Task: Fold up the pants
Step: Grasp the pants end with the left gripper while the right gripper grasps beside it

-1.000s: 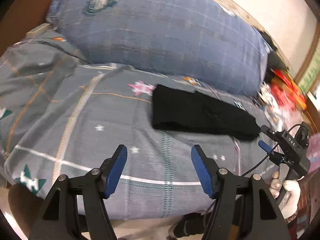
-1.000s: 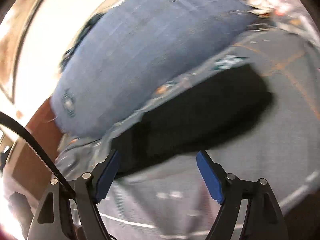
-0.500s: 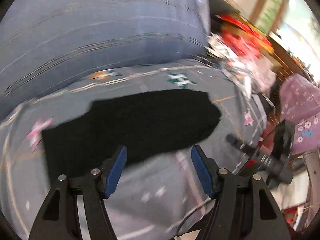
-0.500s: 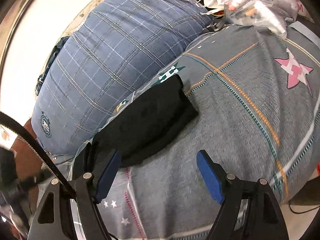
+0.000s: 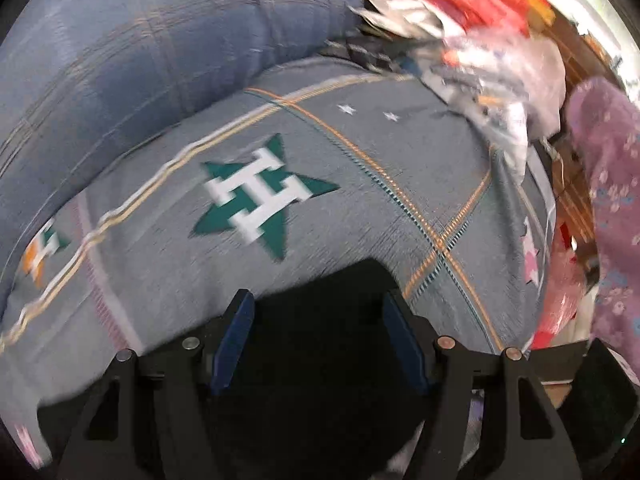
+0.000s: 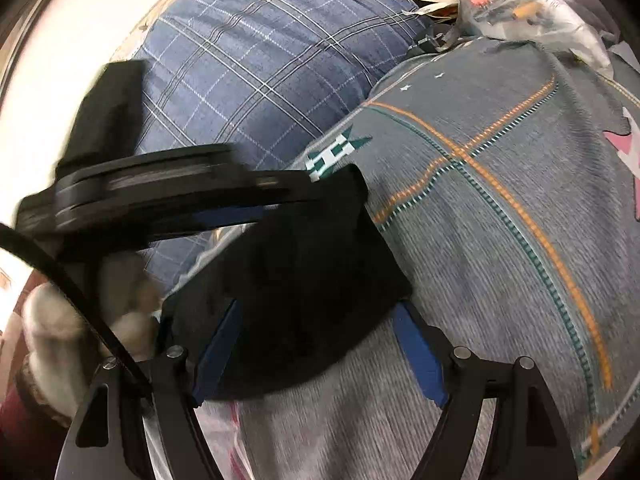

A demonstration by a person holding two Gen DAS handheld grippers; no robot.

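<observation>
The left gripper (image 5: 318,330) has swung across the bed (image 5: 360,200) from well short of the folded black pants (image 5: 320,360) to right over them: a second ago the pants lay far ahead of its jaws, and now the dark cloth fills the gap between its blue pads, with the green star print (image 5: 260,196) ahead. It has also tipped downward. In the right wrist view the left gripper (image 6: 256,196) has come in from the side and now reaches over the pants (image 6: 304,288). The right gripper (image 6: 320,344) has closed in too, so the pants' near end now lies between its jaws.
</observation>
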